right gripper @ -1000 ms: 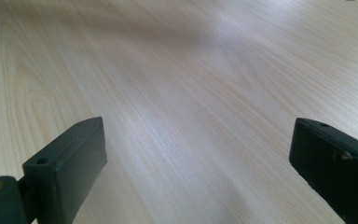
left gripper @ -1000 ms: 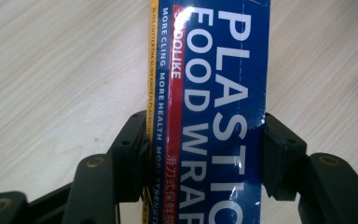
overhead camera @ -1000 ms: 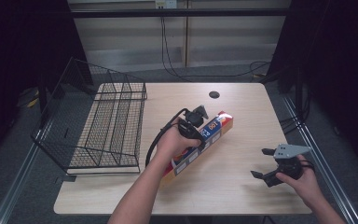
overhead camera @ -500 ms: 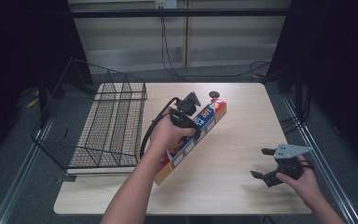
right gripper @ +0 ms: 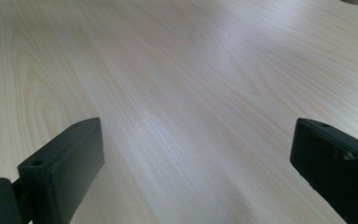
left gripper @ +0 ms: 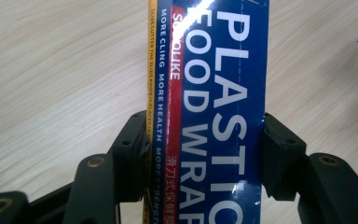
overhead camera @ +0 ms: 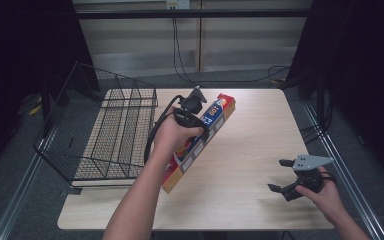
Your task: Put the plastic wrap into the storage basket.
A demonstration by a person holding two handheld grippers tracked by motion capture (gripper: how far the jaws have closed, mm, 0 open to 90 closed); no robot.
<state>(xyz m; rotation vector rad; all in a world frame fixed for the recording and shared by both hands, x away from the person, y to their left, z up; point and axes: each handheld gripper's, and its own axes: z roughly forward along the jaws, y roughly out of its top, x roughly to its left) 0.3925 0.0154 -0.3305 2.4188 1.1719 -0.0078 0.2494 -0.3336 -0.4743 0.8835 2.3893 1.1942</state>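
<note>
**Wrap box pinched in left tongs**

My left tongs pinch the plastic wrap box across its width, one jaw on each long side. The box runs diagonally over the counter, just beside the wire basket. My right tongs are spread wide and empty, low over the counter's right side, well apart from the box.

The high view is looking down on the whole table; both gripper views are facing its wood at close range.
</note>
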